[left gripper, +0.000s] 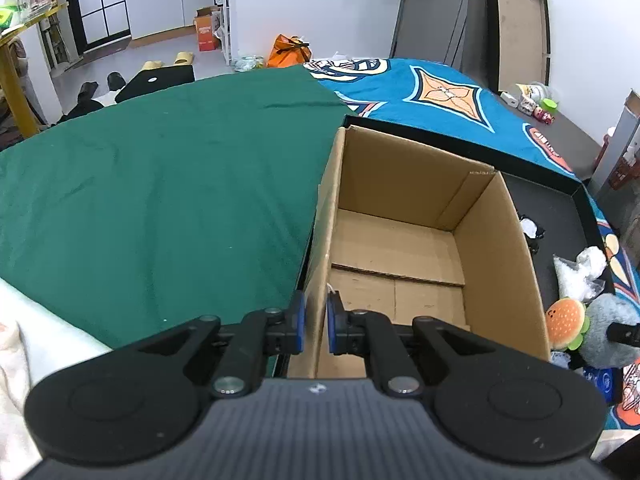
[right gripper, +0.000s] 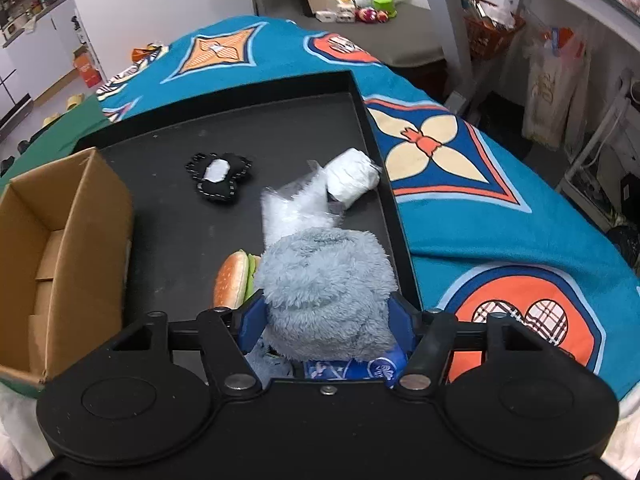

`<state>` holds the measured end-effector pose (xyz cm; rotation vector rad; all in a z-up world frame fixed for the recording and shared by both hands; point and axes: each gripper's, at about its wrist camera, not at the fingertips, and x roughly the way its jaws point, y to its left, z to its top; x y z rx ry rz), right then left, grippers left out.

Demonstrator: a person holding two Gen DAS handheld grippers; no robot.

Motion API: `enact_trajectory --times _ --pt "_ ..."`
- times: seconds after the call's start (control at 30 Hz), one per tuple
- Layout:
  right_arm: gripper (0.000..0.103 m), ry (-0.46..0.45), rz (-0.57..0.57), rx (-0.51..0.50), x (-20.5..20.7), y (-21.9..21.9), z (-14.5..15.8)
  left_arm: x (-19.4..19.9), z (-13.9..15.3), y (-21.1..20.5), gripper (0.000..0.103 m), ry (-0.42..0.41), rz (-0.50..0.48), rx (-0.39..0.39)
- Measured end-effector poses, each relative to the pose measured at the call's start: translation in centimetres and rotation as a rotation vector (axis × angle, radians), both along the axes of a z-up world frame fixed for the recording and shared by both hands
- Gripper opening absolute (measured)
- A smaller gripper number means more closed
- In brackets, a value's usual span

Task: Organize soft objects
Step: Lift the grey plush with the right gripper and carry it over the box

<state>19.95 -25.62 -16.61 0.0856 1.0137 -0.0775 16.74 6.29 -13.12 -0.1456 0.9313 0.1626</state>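
My left gripper (left gripper: 315, 326) is shut on the left wall of an open cardboard box (left gripper: 400, 240), which is empty inside. The box also shows at the left of the right wrist view (right gripper: 60, 240). My right gripper (right gripper: 326, 320) is shut on a fluffy grey plush toy (right gripper: 326, 284), held over the black tray (right gripper: 240, 136). A burger plush (right gripper: 234, 280) sits just left of it. A black and white plush (right gripper: 218, 176) and a white plastic-wrapped soft item (right gripper: 340, 184) lie further back in the tray. In the left wrist view the grey plush (left gripper: 608, 324) and burger (left gripper: 566, 322) appear right of the box.
The tray and box rest on a bed with a green cloth (left gripper: 160, 184) on the left and a blue patterned blanket (right gripper: 460, 184) on the right. A grey bench with small bottles (right gripper: 360, 8) stands behind. Shelving and bags (right gripper: 560, 80) are at the right.
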Motion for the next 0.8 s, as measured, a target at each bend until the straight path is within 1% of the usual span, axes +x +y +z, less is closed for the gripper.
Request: enact_trajectory --times 0.17,0.27,0.43,0.57,0.73,0.8 --pt "0.06 -0.027 0.018 0.003 -0.6 1.2 1.3 -0.3 0.1 0.0 0.012 -0.003 -0.003 0.016" --pt "0.06 -0.043 0.031 0.004 -0.9 2.1 2.0 -0.3 -0.1 0.3 0.013 0.005 0.007 0.005" --pt "0.06 -0.108 0.048 0.033 -1.4 3.7 3.8 -0.7 -0.1 0.4 0.017 0.006 0.011 0.01" --pt "0.06 -0.142 0.076 0.048 -1.5 5.1 4.8 -0.7 -0.2 0.3 0.018 0.003 0.008 0.017" --pt "0.06 -0.175 0.127 0.064 -1.6 7.0 5.9 -0.9 -0.4 0.6 0.018 -0.011 0.003 -0.013" --pt "0.06 -0.183 0.138 0.072 -1.5 7.7 6.2 -0.9 -0.5 0.8 0.013 -0.014 -0.001 -0.04"
